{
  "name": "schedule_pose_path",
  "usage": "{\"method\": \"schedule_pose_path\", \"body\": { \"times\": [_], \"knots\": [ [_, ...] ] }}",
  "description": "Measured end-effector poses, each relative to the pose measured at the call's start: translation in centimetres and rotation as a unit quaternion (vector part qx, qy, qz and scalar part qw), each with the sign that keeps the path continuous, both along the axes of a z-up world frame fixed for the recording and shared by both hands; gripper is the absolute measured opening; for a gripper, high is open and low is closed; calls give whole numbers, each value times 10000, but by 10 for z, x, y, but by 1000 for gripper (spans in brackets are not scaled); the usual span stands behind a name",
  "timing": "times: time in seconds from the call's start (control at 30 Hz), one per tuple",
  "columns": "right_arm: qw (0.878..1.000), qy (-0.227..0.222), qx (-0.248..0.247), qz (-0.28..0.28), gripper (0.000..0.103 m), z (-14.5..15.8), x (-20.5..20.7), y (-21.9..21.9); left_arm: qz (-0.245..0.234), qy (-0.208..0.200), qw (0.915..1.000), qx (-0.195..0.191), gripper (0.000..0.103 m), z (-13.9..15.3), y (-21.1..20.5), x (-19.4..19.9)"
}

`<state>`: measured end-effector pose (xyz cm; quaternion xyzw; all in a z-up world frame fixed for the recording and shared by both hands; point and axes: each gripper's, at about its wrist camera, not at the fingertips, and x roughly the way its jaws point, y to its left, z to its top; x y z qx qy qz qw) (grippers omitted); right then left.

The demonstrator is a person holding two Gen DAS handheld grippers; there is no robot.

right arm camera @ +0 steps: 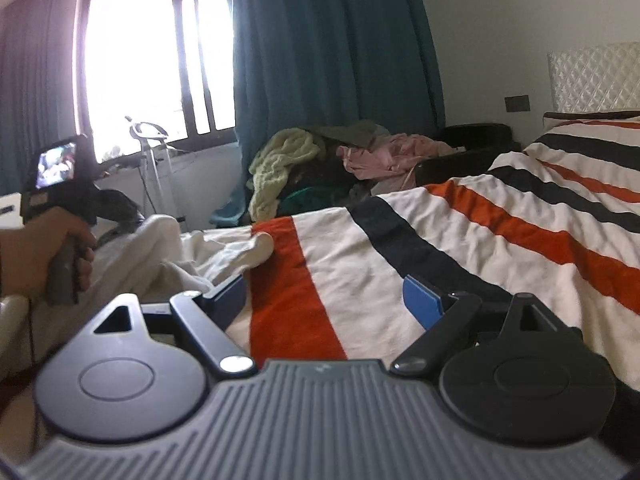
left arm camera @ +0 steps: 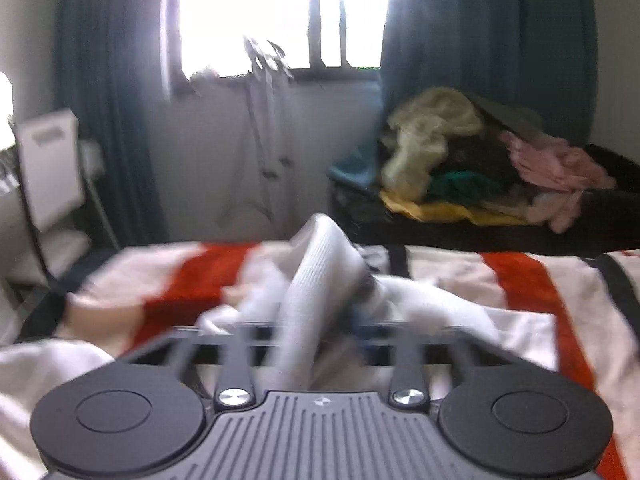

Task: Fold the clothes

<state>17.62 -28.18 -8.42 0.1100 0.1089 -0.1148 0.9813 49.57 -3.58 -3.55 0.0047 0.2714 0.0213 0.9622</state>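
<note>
1. The bed cover (right arm camera: 460,236), white with orange and black stripes, fills the lower and right part of both views. It is the work surface.
2. The pile of unfolded clothes (right arm camera: 320,160) lies in the centre of the right wrist view, below the teal curtain (right arm camera: 332,48) and behind the bed edge. A pale green knit, a pink piece and a dark green piece are on it.
3. The white ribbed garment (left arm camera: 320,280) stands in the lower centre of the left wrist view, on the cover. It rises in a peak and its shape is blurred.
4. The left gripper (left arm camera: 320,332) is clenched on this white garment; the cloth runs down between its fingers. In the right wrist view a hand (right arm camera: 44,248) holds its handle at the left edge.
5. The right gripper (right arm camera: 332,300) is released, its blue pads (right arm camera: 420,300) wide apart above the cover, with nothing between them.
6. I judge the step as the start: 1 garment is taken and is being brought onto the bed, not yet flat.
7. The next move calls for the right gripper to take a second edge of the garment, so that both can spread it flat before folding.
</note>
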Motion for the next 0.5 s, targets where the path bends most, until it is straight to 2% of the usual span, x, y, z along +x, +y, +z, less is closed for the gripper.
{"method": "schedule_pose_path", "body": {
  "times": [0.07,0.17,0.3,0.37,0.47,0.5],
  "knots": [
    [9999,4,57,-111,87,-3,2,-2,-67,-168,9998,-96,4,8,2,-9],
    [9991,-235,65,-334,87,0,-6,-7,-583,-574,9964,210,4,29,-11,-49],
    [9974,-513,84,-507,87,7,-21,-12,-1443,-1017,9838,326,4,55,-28,-141],
    [9967,-615,97,-513,87,12,-29,-14,-1816,-1213,9756,235,4,61,-32,-198],
    [9957,-763,68,-529,87,21,-43,-16,-2096,-1196,9703,-171,4,55,-28,-275],
    [9955,-796,63,-518,87,24,-47,-17,-2140,-1080,9703,-316,4,47,-27,-297]
  ]
}}
